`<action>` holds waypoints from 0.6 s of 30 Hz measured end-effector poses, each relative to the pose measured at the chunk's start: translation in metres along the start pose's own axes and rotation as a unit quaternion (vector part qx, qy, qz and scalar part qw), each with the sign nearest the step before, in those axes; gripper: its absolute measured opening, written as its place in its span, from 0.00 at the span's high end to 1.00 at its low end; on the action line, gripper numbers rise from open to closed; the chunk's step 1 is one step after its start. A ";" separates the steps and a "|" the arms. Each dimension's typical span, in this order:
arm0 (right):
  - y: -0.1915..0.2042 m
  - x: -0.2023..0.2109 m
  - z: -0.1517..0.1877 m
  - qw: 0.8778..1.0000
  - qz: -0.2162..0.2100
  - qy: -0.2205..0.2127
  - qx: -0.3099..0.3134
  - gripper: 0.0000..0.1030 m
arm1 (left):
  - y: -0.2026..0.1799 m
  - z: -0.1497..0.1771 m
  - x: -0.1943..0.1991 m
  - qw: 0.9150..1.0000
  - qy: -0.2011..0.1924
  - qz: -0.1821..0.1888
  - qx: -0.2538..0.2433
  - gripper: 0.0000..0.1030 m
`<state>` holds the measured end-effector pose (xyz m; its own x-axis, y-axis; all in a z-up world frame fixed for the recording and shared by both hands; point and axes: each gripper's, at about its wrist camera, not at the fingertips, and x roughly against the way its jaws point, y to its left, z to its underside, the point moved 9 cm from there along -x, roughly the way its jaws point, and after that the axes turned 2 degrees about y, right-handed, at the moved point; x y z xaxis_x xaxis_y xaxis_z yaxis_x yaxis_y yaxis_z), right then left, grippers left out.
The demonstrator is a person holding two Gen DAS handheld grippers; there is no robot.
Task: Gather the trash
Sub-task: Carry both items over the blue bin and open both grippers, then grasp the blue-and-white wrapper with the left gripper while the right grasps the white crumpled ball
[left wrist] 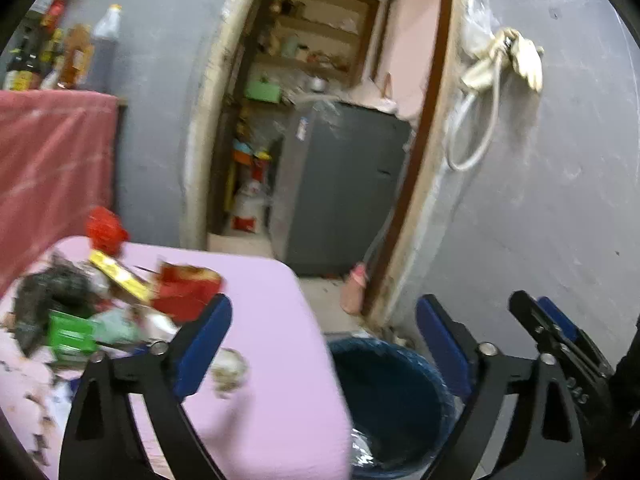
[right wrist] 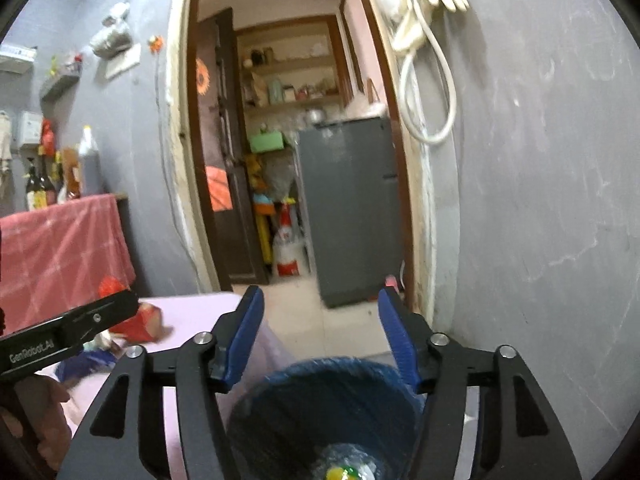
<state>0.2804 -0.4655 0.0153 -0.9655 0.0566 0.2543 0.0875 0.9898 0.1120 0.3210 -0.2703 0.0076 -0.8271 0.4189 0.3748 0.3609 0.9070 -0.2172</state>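
Observation:
A heap of trash lies on the pink table (left wrist: 276, 380): a red carton (left wrist: 184, 292), a yellow box (left wrist: 120, 276), a green packet (left wrist: 70, 334), a black bag (left wrist: 48, 292) and a crumpled wrapper (left wrist: 230, 368). Beside the table's right edge stands a blue bin (left wrist: 392, 392) lined with plastic. My left gripper (left wrist: 324, 312) is open and empty, spanning the table corner and the bin. My right gripper (right wrist: 320, 298) is open above the bin (right wrist: 332, 400), nothing between its fingers. Clear plastic with a yellow-green item (right wrist: 344, 468) lies inside the bin.
A doorway ahead leads to a kitchen with a grey fridge (left wrist: 344, 184) and shelves. A red-clothed stand (left wrist: 52, 160) with bottles is at the left. A grey wall (right wrist: 540, 200) with a hanging white hose (right wrist: 428, 80) is close on the right.

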 end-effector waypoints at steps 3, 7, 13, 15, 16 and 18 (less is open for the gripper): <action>0.017 0.006 -0.006 1.000 -0.016 -0.016 0.002 0.22 | 0.019 -0.003 0.019 1.000 -0.017 -0.023 0.006 0.03; 0.041 0.009 -0.006 0.999 -0.040 -0.020 0.005 0.06 | 0.046 -0.003 0.043 0.998 -0.030 -0.055 0.004 0.02; 0.082 0.011 0.002 0.997 -0.077 -0.013 0.024 0.00 | 0.088 0.002 0.074 0.995 -0.031 -0.100 -0.001 0.02; 0.095 0.009 0.008 0.996 -0.086 -0.005 0.034 0.00 | 0.105 0.010 0.083 0.993 -0.024 -0.114 0.001 0.02; 0.100 0.008 0.010 0.995 -0.091 -0.001 0.038 0.00 | 0.110 0.012 0.085 0.993 -0.021 -0.116 0.001 0.02; 0.111 0.004 0.017 0.994 -0.098 0.008 0.048 0.00 | 0.125 0.021 0.091 0.992 -0.012 -0.126 0.003 0.02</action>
<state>0.2824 -0.3531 0.0124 -0.9573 -0.1406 0.2527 -0.1269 0.9895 0.0698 0.2822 -0.1199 -0.0041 -0.9008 0.1772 0.3965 0.1388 0.9826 -0.1238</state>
